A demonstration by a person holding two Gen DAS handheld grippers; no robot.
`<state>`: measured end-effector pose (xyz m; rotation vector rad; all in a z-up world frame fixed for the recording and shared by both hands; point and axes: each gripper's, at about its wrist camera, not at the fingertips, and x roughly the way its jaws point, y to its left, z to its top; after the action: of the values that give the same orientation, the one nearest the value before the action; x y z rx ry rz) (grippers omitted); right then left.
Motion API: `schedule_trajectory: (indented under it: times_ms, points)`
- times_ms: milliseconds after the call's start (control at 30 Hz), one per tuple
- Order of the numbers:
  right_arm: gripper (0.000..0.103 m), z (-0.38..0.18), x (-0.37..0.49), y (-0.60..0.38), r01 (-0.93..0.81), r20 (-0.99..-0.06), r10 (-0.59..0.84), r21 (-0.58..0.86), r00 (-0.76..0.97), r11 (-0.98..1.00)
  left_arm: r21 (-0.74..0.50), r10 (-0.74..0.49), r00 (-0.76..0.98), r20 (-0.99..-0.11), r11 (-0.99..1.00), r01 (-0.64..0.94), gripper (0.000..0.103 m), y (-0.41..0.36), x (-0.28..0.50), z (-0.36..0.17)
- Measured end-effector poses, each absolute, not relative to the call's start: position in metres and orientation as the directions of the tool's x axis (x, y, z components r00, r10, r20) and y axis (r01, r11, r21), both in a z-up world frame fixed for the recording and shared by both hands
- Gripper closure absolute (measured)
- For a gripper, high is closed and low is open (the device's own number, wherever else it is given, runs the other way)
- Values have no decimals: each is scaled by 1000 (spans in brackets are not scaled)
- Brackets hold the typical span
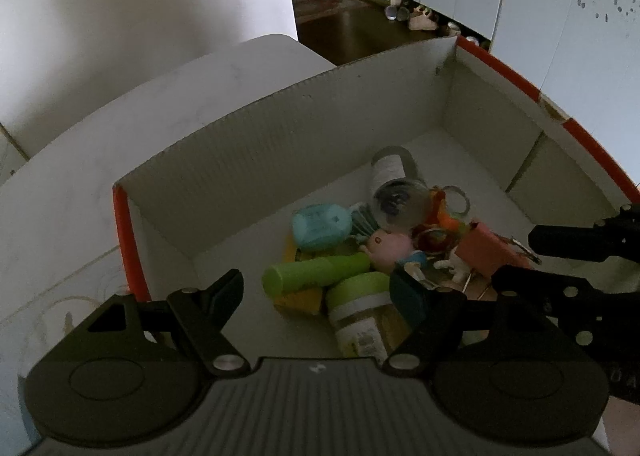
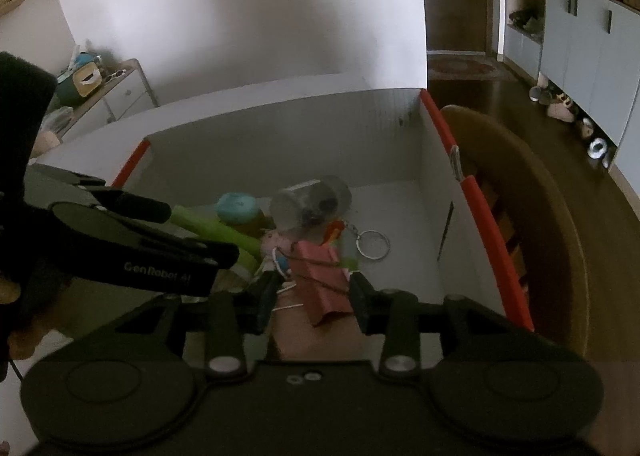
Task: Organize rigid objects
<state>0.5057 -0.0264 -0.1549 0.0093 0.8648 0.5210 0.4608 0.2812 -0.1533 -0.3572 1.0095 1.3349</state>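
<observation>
A white cardboard box (image 1: 280, 128) with orange-red edges holds several small objects. Among them are a teal case (image 1: 320, 230), a clear jar (image 1: 396, 200), a pink pig toy (image 1: 390, 248), a green tube (image 1: 316, 274) and a green-lidded jar (image 1: 360, 316). My left gripper (image 1: 320, 292) hangs open over the tube and the lidded jar, gripping nothing. My right gripper (image 2: 314, 296) is open inside the box (image 2: 280, 136). A pink clip-like piece (image 2: 320, 272) sits between its jaws, with a gap at the left finger. A key ring (image 2: 373, 244) lies just beyond.
The box stands on a white table (image 1: 80, 176). A wooden chair (image 2: 540, 216) sits close to the box's right wall. A low drawer unit (image 2: 120, 92) with clutter is at the far left. Pale cabinets and shoes (image 2: 560, 108) line the dark floor.
</observation>
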Motion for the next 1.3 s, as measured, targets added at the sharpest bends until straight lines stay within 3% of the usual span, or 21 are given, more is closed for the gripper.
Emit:
schedule_trajectory:
  times_ms: [100, 367, 733, 933, 1300]
  points:
    - [51, -150, 502, -28, -436, -717, 448, 220, 534, 873, 312, 640, -84, -764, 252, -916, 23, 275, 460, -151]
    - [47, -132, 487, -31, -462, -692, 472, 222, 546, 859, 269, 668, -45, -743, 237, -934, 23, 255, 451, -134]
    - [33, -104, 463, -27, -508, -637, 520, 224, 570, 832, 231, 733, 32, -679, 255, -939, 23, 213, 443, -107]
    - [16, -93, 448, -27, -520, -604, 540, 232, 586, 822, 197, 758, 74, -649, 261, -945, 23, 192, 437, -96]
    - [1, -77, 431, -28, -542, -541, 578, 245, 611, 804, 139, 780, 141, -609, 281, -950, 23, 158, 432, -84]
